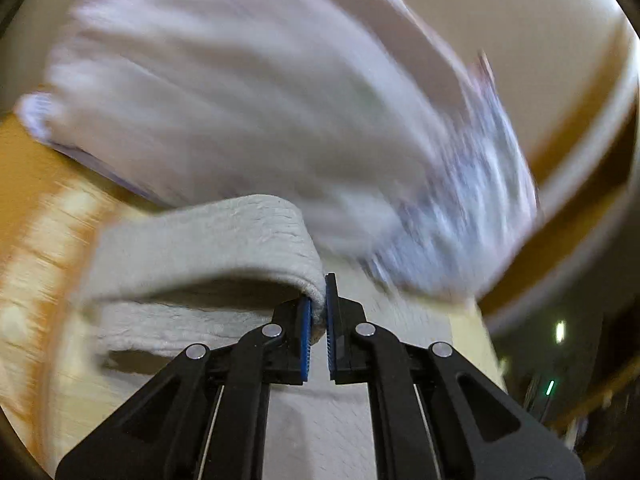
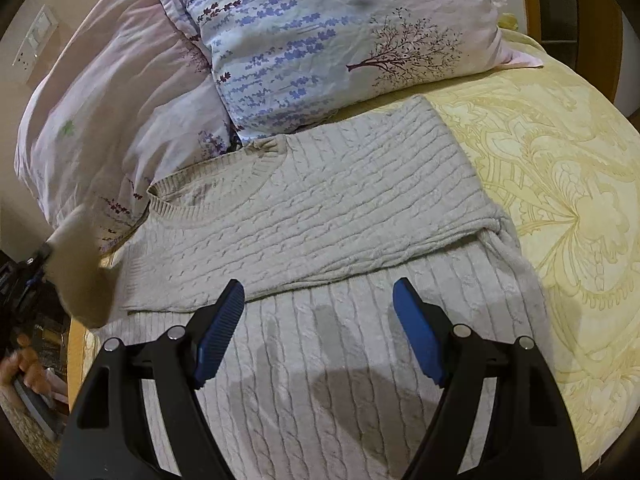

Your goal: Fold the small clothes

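Note:
A beige cable-knit sweater (image 2: 320, 208) lies on the yellow patterned bedspread (image 2: 560, 200), one part folded across its body. In the left wrist view, which is motion-blurred, my left gripper (image 1: 319, 308) is shut on a raised fold of the sweater's knit (image 1: 208, 240), with the cloth pinched between the blue pads (image 1: 305, 320). The right wrist view shows that lifted cloth as a blurred beige strip (image 2: 80, 272) at the left edge. Above the sweater's near part, my right gripper (image 2: 319, 296) stands open with nothing between its fingers.
Behind the sweater lean a lavender-print pillow (image 2: 320, 40) and a pink pillow (image 2: 100, 100). The bed's wooden edge (image 2: 74, 344) runs along the left, with a person's hand (image 2: 20, 364) beyond it. Wall sockets (image 2: 36, 40) are at the upper left.

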`<move>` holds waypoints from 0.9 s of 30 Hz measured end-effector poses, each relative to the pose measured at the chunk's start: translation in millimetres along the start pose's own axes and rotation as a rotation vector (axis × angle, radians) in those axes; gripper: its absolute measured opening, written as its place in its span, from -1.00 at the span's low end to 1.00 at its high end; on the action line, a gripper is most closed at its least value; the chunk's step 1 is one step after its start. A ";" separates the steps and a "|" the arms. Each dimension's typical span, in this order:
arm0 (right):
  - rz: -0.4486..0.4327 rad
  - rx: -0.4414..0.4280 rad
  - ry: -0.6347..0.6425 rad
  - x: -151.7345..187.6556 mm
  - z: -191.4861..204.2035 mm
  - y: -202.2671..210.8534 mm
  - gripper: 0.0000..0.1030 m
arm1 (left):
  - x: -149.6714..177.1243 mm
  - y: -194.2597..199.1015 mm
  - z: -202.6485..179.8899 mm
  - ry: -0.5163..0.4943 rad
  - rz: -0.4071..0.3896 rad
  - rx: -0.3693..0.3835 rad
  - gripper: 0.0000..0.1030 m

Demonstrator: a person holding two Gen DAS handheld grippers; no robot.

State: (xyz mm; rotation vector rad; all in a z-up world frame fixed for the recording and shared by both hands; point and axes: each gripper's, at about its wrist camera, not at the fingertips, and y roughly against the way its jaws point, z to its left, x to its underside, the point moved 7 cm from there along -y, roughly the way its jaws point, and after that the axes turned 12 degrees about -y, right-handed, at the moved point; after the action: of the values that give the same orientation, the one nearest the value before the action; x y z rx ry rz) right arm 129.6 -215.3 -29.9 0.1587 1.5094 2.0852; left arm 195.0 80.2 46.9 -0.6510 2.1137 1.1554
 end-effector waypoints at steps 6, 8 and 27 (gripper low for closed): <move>0.025 -0.007 0.010 -2.2 -3.8 1.1 0.49 | 78.0 -73.0 -48.1 -0.128 0.291 -0.036 -0.89; 0.023 -0.031 0.044 -6.2 5.1 3.6 0.43 | 81.1 -65.1 -44.6 -0.117 0.285 -0.020 -0.84; 0.154 -0.122 0.998 109.2 237.9 -71.7 -0.21 | 71.8 3.2 79.3 0.169 0.207 -0.212 0.20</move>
State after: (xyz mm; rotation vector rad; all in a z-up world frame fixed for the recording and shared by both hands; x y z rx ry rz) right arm 160.2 54.4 -33.0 -0.9738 1.9013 2.5177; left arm 167.5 141.6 -36.3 -0.6564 2.2605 1.5002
